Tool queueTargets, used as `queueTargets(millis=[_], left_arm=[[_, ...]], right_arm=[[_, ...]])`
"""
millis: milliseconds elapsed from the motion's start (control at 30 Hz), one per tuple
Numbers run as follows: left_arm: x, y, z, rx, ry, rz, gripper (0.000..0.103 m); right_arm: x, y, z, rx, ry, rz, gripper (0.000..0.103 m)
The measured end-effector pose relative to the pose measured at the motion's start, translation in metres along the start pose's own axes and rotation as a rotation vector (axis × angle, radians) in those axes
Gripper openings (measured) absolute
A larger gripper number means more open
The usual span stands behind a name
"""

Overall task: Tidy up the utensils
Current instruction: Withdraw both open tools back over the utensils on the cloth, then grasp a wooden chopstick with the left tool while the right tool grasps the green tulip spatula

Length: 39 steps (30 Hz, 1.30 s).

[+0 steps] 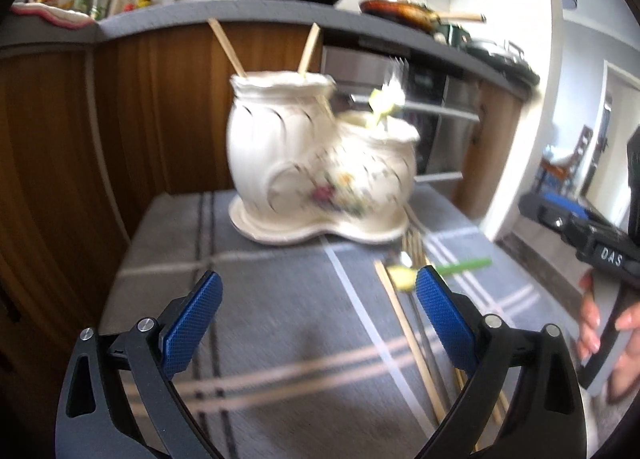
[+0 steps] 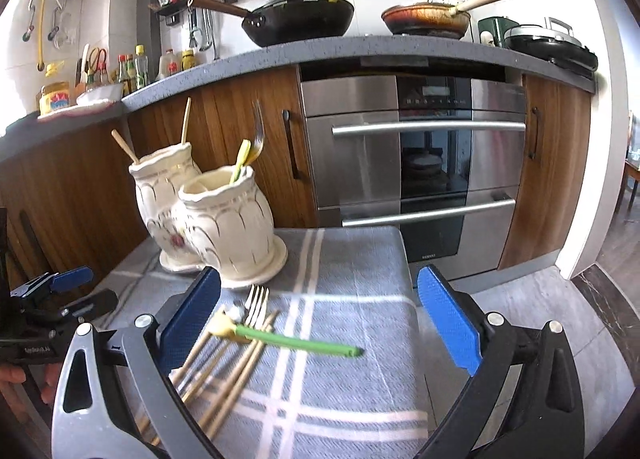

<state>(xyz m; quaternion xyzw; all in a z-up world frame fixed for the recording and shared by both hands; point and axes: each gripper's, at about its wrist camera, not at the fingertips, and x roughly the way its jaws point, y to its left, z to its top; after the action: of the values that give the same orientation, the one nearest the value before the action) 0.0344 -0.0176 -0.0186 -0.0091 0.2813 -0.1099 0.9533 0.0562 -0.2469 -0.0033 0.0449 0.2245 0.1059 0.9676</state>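
A cream ceramic double-pot utensil holder [image 1: 320,163] stands at the far side of a grey checked cloth [image 1: 280,319]; it also shows in the right wrist view [image 2: 208,215]. Its taller pot holds two chopsticks [image 2: 186,121], its lower pot a fork [image 2: 259,135] and a green-handled utensil [image 2: 240,161]. On the cloth lie a green-handled utensil [image 2: 296,341], a fork [image 2: 256,305] and several wooden chopsticks [image 2: 232,383]. My left gripper [image 1: 318,295] is open and empty above the cloth. My right gripper [image 2: 318,291] is open and empty above the loose utensils.
Wooden cabinets [image 2: 240,115] and a steel oven [image 2: 420,163] stand behind the small table. The counter above carries a black wok [image 2: 304,21], a pan [image 2: 424,21] and bottles [image 2: 132,67]. The table's right edge drops to the floor [image 2: 540,299].
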Motion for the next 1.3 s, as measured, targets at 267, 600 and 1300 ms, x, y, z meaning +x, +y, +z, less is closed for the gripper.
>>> queueTargets(millis=[267,600,1300], left_arm=[[0.025,-0.027,-0.014,0.077,0.167,-0.002,0.094],[0.046,-0.044,-0.026,0.133,0.264,-0.005,0.068],[0.041,-0.015,-0.018,0.107,0.281,-0.017,0.007]], right_arm=[[0.005,0.002,-0.001,-0.014,0.018,0.009,0.097],[0.013,0.000,-0.001,-0.030,0.055,-0.008,0.097],[0.075,0.050,-0.022,-0.373,0.392,0.136,0.048]])
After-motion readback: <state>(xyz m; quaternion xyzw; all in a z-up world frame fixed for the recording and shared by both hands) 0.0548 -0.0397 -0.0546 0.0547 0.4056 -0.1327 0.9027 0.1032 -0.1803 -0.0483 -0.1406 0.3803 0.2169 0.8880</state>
